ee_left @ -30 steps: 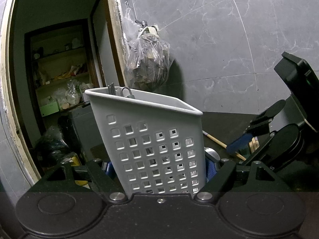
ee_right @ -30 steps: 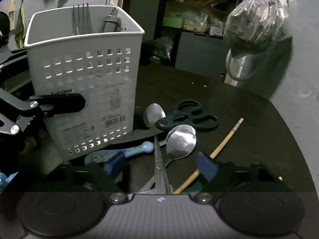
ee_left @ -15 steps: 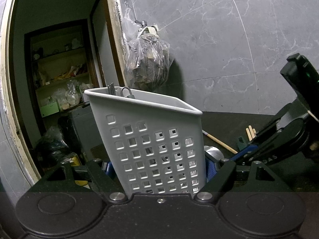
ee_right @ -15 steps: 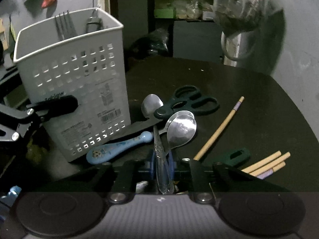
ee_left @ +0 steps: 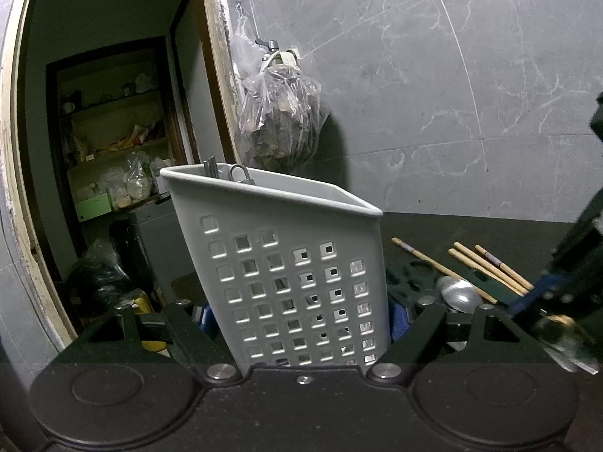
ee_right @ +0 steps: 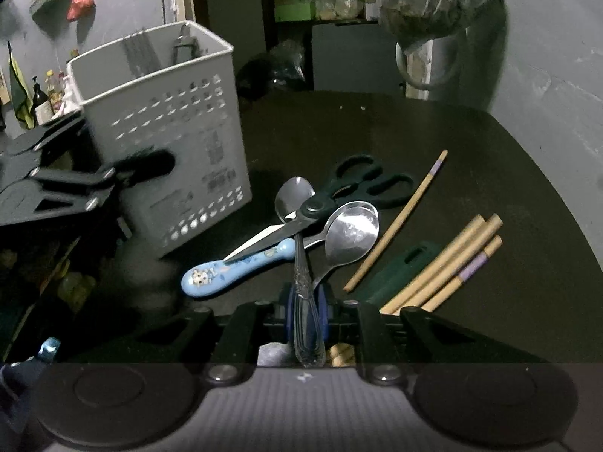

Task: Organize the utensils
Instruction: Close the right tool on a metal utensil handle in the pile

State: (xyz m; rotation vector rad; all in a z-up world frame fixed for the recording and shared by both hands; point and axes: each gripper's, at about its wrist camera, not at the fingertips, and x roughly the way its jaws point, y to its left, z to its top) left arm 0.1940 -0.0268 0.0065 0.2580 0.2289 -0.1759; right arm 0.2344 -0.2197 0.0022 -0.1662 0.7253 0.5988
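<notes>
Blue pads of the right gripper (ee_right: 306,307) pinch the ornate handle of a steel spoon (ee_right: 301,248); the left gripper (ee_left: 301,333) clamps the white holder (ee_left: 290,263) by its sides.

Right jaws closed onto that handle within the last second, while its bowl lies out on the dark table (ee_right: 490,158), tucked under the scissors (ee_right: 339,199). Stiff, light and slick, the spoon should lift cleanly, though a grip this near the handle's end may let it swing, and the crossing blade looks likely to drag along. Just beside it lie a larger spoon (ee_right: 350,233) and a blue ceramic spoon (ee_right: 233,269), the breakable one. Farther right sit chopsticks (ee_right: 444,267) over a green-handled tool (ee_right: 407,263). Beyond stands the perforated holder, with a fork inside, light enough to tip unless braced.
</notes>
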